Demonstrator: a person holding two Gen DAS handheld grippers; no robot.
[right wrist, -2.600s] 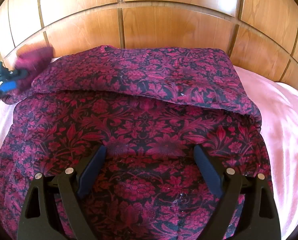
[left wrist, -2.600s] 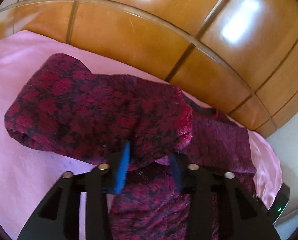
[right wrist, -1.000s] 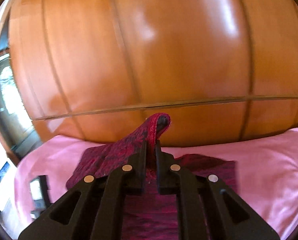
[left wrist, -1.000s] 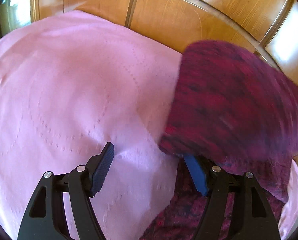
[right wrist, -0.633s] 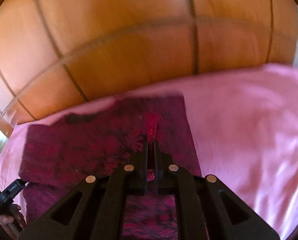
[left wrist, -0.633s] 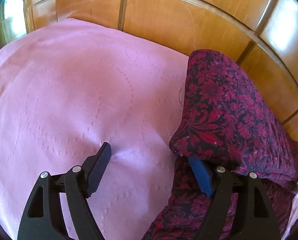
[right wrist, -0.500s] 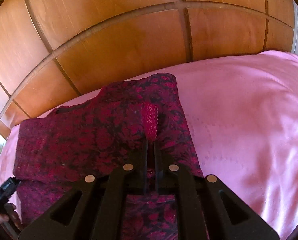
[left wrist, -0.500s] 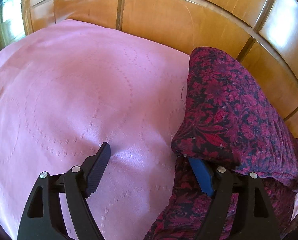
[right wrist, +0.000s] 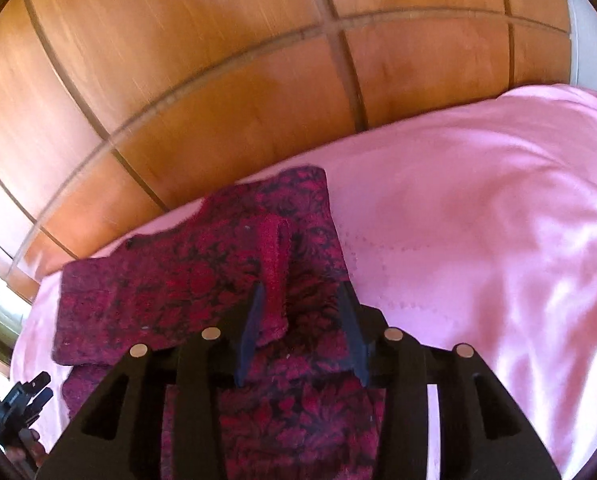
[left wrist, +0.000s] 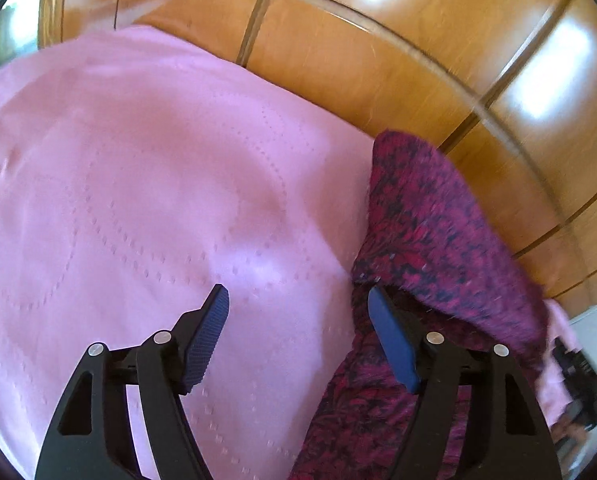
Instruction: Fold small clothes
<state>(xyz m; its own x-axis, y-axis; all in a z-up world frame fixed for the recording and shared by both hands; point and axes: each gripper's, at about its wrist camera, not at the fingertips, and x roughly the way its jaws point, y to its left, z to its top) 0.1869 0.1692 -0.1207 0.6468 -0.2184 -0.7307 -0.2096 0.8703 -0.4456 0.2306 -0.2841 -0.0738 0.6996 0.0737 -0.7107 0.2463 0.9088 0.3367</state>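
Observation:
A dark red floral garment (right wrist: pixel 186 284) lies folded on the pink bedspread (right wrist: pixel 478 240), its top part doubled over the lower part. My right gripper (right wrist: pixel 300 300) is open just above it; a folded flap (right wrist: pixel 276 268) stands loose against the left finger. In the left wrist view the garment (left wrist: pixel 438 240) lies at the right, its folded edge over my right fingertip. My left gripper (left wrist: pixel 296 300) is open and empty, over the bedspread (left wrist: pixel 138 200) at the garment's left edge.
A glossy wooden headboard (right wrist: pixel 218 80) rises right behind the bed, also in the left wrist view (left wrist: pixel 418 40). Pink bedspread spreads wide to the left of the garment and to its right. The other gripper shows at each view's edge (right wrist: pixel 18 400).
My right gripper has opened and let go of the garment flap it was pinching. My left gripper stays open beside the garment's left edge, moved slightly.

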